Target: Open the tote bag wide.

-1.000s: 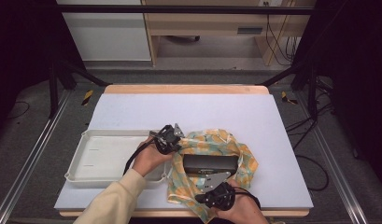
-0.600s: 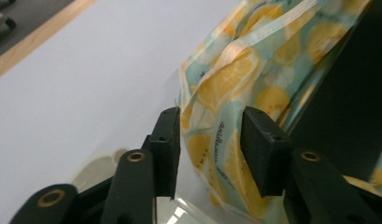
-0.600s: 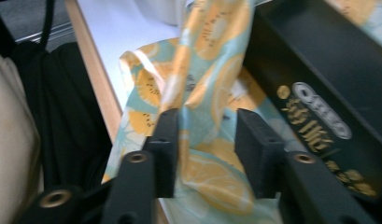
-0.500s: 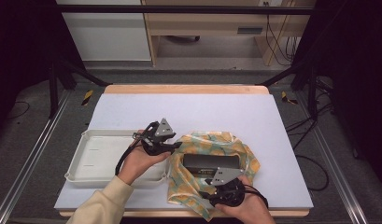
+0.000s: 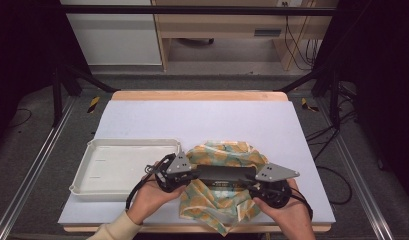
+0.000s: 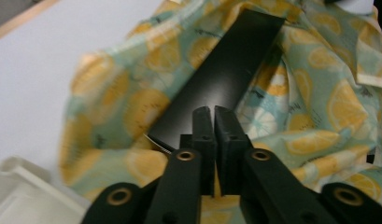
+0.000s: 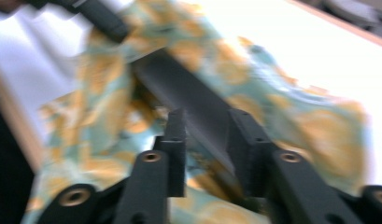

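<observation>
Table [image 5: 202,120]: a pale sheet covers most of it, with a wooden strip bare along the far edge. Everything sits toward the near edge, so anything knocked off has little room before it goes over.

Tray [image 5: 123,165]: white and shallow, near the near-left corner, just beside the cloth. The left hand [image 5: 151,199] is next to its right wall, and a wide swing could shove it.

Cloth [image 5: 223,192]: lemon-printed, bunched in loose folds around the bar, with one flap reaching the near edge of the table. The likeliest snag: a fold gets caught between jaw and bar, and the cloth drags along when the bar rises.

Bar [image 6: 221,77]: a long flat black piece lying across the cloth, parallel to the near edge. It looks smooth and thin, so it may slide or tip if gripped at one end only.

Left tool [image 6: 213,116]: clenched, jaws pressed together at the bar's left end. Whether they pinch the bar's edge or merely rest over it, I cannot tell; a false grip would drop that end.

Right tool [image 7: 208,135]: released, jaws parted and straddling the bar's right end. This gripper view is blurred, so the aim may be unsettled, and closing now could miss or catch cloth.
</observation>
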